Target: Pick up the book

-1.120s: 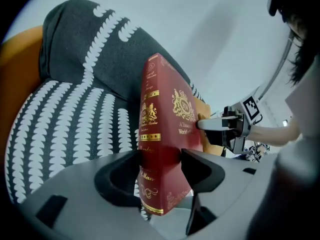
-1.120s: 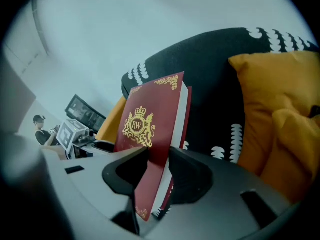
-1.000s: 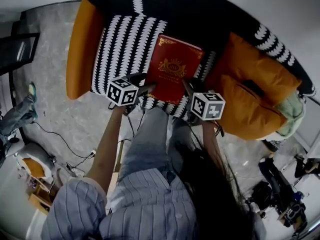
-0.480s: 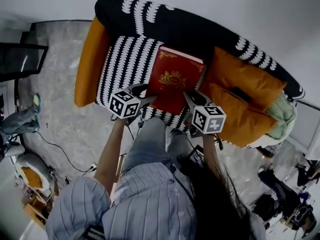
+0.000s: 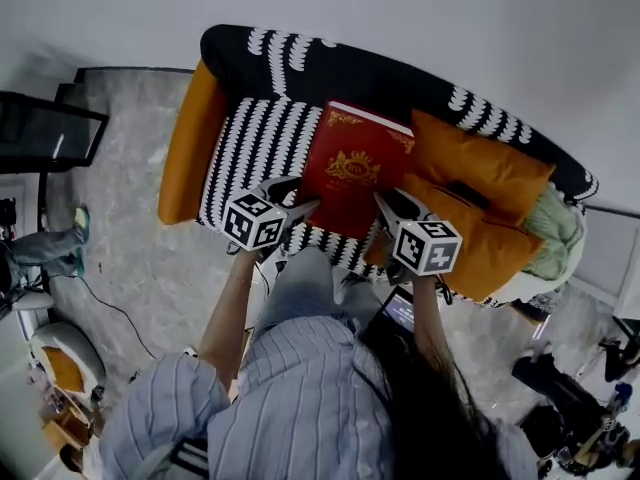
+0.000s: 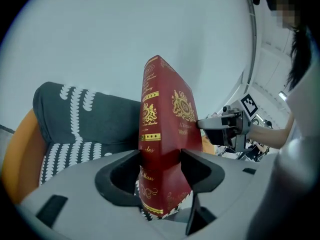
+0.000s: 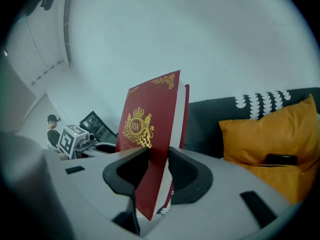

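A thick red book (image 5: 352, 173) with a gold crest hangs in the air above the black-and-white patterned sofa seat (image 5: 262, 138). My left gripper (image 5: 310, 206) is shut on its spine side, and in the left gripper view the book (image 6: 162, 144) stands upright between the jaws (image 6: 160, 166). My right gripper (image 5: 381, 200) is shut on the book's open edge; in the right gripper view the red cover (image 7: 147, 129) is pinched between the jaws (image 7: 159, 165). Both grippers hold the near corners, one on each side.
Two orange cushions (image 5: 478, 193) lie on the sofa's right half, with a dark phone (image 7: 280, 159) on one. An orange armrest (image 5: 185, 148) bounds the left side. A pale green cloth (image 5: 560, 233) sits at the far right. Cables and gear (image 5: 570, 408) lie on the grey floor.
Both grippers have risen together with the book, lifting it off the sofa seat; the sofa now sits farther below in the head view.
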`<state>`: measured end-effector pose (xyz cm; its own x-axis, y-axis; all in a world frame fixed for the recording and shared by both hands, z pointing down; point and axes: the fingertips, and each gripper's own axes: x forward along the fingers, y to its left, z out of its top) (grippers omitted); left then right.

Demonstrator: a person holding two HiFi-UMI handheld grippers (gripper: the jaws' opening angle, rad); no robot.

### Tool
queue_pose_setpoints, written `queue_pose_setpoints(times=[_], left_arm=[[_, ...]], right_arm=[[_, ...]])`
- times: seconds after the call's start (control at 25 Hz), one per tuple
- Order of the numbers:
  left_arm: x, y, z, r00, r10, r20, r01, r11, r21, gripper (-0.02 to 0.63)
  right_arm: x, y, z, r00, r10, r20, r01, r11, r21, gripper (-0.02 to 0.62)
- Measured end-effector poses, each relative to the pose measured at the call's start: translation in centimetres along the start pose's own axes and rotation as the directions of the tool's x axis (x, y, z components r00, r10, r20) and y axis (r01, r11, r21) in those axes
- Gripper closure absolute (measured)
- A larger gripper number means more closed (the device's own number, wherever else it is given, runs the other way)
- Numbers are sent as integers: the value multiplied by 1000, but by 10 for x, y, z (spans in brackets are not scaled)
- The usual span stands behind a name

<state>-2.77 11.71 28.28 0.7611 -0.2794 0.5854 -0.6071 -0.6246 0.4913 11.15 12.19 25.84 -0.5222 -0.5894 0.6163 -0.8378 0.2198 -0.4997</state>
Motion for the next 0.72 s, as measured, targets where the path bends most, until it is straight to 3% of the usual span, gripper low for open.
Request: queue_pose_setpoints(times=[0.36, 0.72], left_arm=[[-27, -40, 17, 996, 8, 91, -7, 1000, -8, 339], [-38, -100, 10, 991, 24, 130, -27, 999, 20, 341]], right_arm=[[-45, 20, 18, 996, 22, 84, -19, 999, -30, 466], [-105, 24, 7, 987, 31, 159, -20, 998, -66, 469]])
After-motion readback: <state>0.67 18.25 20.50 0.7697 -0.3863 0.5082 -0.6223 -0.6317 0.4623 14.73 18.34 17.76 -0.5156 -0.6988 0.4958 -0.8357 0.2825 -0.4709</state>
